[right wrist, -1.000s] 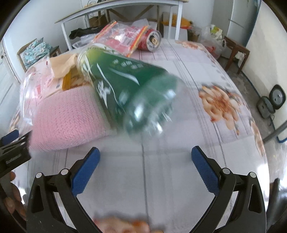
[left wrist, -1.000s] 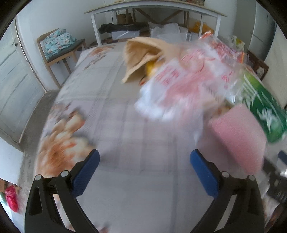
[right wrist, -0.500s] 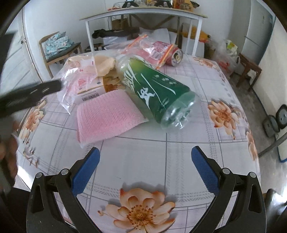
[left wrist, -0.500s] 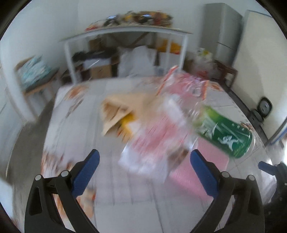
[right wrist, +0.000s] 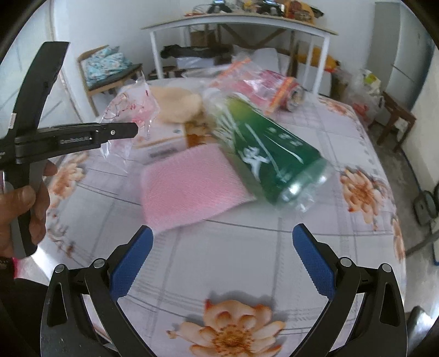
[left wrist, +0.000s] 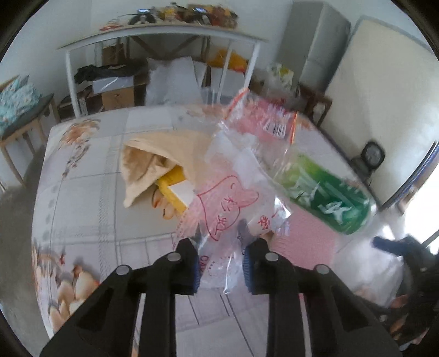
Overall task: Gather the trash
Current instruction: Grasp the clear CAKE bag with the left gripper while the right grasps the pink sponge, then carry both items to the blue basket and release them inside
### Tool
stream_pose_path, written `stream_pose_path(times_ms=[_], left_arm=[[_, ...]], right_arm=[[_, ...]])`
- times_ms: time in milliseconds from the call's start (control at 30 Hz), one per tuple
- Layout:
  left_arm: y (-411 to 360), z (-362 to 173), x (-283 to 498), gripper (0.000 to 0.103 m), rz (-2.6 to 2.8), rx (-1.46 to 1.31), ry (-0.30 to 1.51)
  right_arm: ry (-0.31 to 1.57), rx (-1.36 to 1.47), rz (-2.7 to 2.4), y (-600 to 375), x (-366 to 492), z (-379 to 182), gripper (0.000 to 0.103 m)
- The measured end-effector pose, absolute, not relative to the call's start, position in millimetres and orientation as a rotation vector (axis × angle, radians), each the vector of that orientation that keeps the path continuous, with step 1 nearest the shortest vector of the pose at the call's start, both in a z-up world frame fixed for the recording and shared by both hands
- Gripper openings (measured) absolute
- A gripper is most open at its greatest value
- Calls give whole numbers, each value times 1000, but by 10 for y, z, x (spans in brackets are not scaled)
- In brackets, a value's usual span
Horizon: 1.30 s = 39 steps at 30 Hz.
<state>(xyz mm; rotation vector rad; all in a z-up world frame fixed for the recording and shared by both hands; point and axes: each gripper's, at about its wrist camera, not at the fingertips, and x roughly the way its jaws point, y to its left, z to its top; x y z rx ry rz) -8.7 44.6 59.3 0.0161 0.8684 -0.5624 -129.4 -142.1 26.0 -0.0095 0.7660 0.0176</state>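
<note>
A clear plastic bag with red print (left wrist: 227, 203) sits between the fingers of my left gripper (left wrist: 222, 244), whose jaws are closing on it. In the right wrist view the same bag (right wrist: 129, 109) hangs crumpled from the left gripper's tip (right wrist: 129, 131), which a hand holds. Beside it lie a green plastic bottle (right wrist: 269, 153), a pink foam pad (right wrist: 189, 186), a beige bag (left wrist: 159, 156) over a white and yellow box (left wrist: 178, 189), and a red zip bag (left wrist: 263, 120). My right gripper (right wrist: 222, 233) stands open just in front of the pink pad, with nothing between its fingers.
Everything rests on a table with a floral cloth (right wrist: 356, 192). A can (right wrist: 295, 97) lies on its side behind the bottle. Beyond the table stand a white workbench (right wrist: 241, 22) with boxes under it, a chair (right wrist: 109, 71) with folded cloth, and a small wooden stool (right wrist: 395, 115).
The left gripper's jaws went from wide open to nearly together around the clear bag, and it rose and tilted. The right gripper drew back; its jaws stayed open.
</note>
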Motion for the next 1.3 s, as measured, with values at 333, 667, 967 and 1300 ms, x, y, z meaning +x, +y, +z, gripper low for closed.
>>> stream_pose_path(times_ms=[333, 667, 967, 1300], left_arm=[[967, 796, -410, 13, -532, -180, 792], [1096, 769, -385, 13, -546, -229, 789], [1163, 725, -369, 16, -553, -260, 793], [1226, 920, -592, 16, -572, -272, 765]], right_arm=[[823, -237, 28, -1000, -749, 191, 82], [834, -426, 16, -862, -737, -61, 95], [761, -385, 34, -908, -753, 82, 42], [636, -249, 119, -917, -1291, 618, 31]])
